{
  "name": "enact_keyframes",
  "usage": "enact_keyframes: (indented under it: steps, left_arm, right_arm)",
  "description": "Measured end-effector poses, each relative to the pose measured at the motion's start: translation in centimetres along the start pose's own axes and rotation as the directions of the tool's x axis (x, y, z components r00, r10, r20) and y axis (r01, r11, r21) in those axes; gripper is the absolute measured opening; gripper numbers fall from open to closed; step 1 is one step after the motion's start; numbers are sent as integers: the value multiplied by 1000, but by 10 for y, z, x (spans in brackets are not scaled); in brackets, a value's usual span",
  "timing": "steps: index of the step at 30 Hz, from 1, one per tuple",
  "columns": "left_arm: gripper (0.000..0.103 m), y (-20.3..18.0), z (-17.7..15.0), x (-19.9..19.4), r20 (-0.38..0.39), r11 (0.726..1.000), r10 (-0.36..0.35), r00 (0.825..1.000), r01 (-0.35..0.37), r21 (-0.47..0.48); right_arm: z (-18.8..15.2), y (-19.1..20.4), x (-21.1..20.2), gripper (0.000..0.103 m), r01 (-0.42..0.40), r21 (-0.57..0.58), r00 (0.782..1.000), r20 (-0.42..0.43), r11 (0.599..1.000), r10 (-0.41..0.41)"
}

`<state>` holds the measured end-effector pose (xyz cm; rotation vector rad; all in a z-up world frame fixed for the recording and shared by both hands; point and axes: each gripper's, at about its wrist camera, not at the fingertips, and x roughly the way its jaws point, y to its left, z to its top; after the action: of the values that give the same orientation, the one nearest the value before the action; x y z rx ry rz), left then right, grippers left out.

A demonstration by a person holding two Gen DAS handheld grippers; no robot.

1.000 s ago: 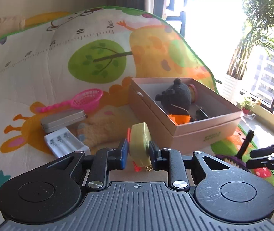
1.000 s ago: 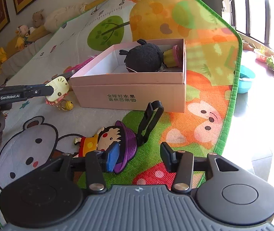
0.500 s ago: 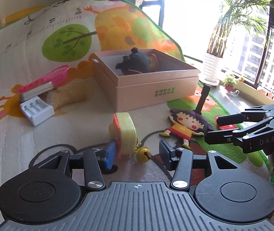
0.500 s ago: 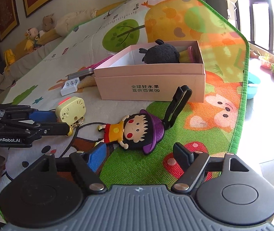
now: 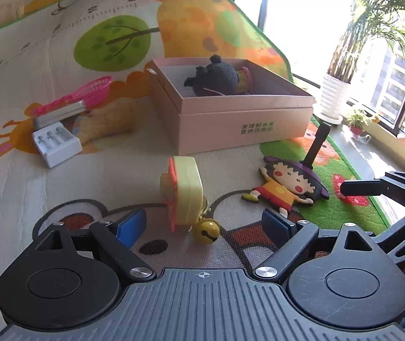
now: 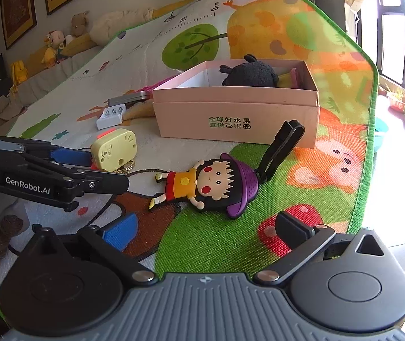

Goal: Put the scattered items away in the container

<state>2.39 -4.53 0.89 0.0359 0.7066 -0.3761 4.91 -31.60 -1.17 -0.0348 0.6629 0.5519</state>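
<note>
The left gripper (image 6: 100, 167), marked "GenRobot.AI", and right gripper (image 6: 205, 227) both gape empty; pink box (image 6: 236, 113) bears green Chinese print, cartoon-girl tag (image 6: 202, 183) before it.

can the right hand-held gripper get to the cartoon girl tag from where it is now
Probably yes. The right hand-held gripper is open, and the girl tag lies flat on the mat just ahead, nothing between them.
</note>
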Motion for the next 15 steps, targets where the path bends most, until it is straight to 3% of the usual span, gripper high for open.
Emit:
enact_keyframes:
  steps: [4,9,15]
  left_arm:
    - [94,-5,5,5,-12,1000,-1,1000,1,-21]
    - [94,-12,5,5,-35,998,59,998,-58,35]
    - [97,7,3,-2,-49,975,219,974,-217,53]
  right_arm:
    - [-1,0,0,103,-1,-1,1000,1,1000,1]
    - [-2,-4,-2,103,-22,19,1000,13,1000,21]
    - [-2,-3,-2,103,-18,15,1000,12,1000,18]
